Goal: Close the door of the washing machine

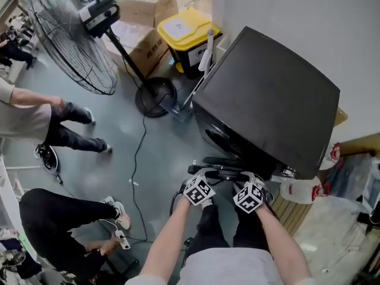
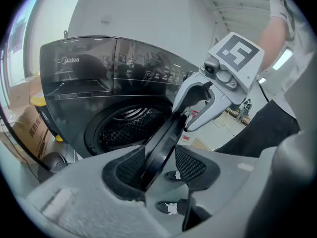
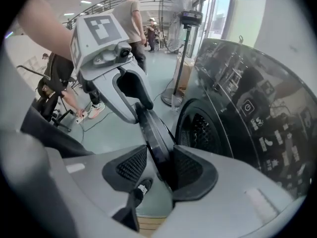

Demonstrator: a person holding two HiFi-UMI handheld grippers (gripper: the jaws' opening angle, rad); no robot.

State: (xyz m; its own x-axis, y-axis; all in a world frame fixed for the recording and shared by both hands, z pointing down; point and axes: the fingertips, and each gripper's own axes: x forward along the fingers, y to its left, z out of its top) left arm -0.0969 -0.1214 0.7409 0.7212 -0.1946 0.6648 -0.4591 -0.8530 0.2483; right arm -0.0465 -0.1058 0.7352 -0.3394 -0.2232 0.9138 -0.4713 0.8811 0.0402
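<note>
In the head view the washing machine (image 1: 267,94) shows mostly its dark top, so the drum mouth (image 1: 215,136) is nearly hidden and the door (image 1: 221,162) is only a thin dark rim, while marker cubes (image 1: 199,190) cover the jaws of the left claw (image 1: 202,174) and right claw (image 1: 248,180). In both gripper views the door's lower edge is lost behind the claw's body, and the panel print (image 2: 148,75) is too small to read.

Grey left tool (image 2: 159,165), grey right tool (image 3: 159,168) — marker cubes (image 1: 199,191), grey shirt (image 1: 228,269), black trousers (image 1: 209,225)
</note>
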